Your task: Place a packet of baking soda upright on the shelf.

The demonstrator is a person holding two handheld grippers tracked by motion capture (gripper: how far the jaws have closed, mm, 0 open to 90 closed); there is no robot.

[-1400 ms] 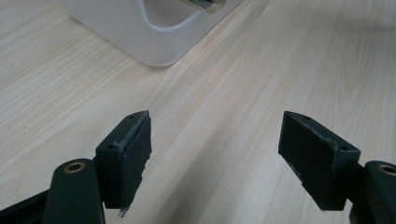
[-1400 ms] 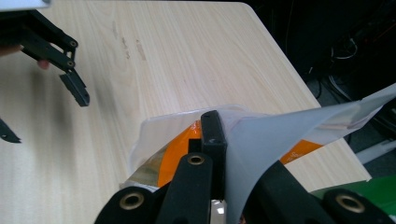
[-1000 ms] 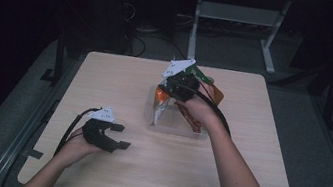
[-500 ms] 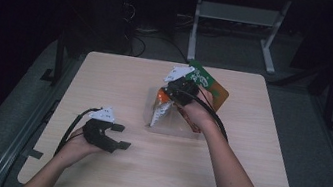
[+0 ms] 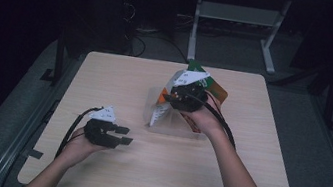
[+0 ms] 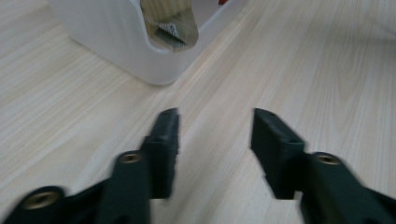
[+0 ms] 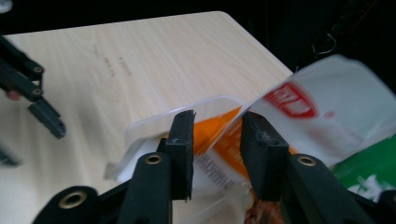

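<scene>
Step in hand: the right gripper (image 5: 166, 97) appeared to be setting a white, orange and red printed plastic snack packet (image 7: 299, 112) into the clear plastic rectangular tub (image 5: 153, 102).
Right gripper: its jaws stood narrowly apart around the packet's edge; whether they pinched it or merely flanked it could not be told.
Packet: tilted over the tub's rim, near the bench's middle, beside a green packet (image 7: 373, 172).
Left gripper (image 5: 123, 135): jaws wide apart and empty, held low over the pale wooden bench (image 5: 122, 74), well apart from the tub.
Next move, judged: lower the packet inside the tub walls, then spread the jaws.
</scene>
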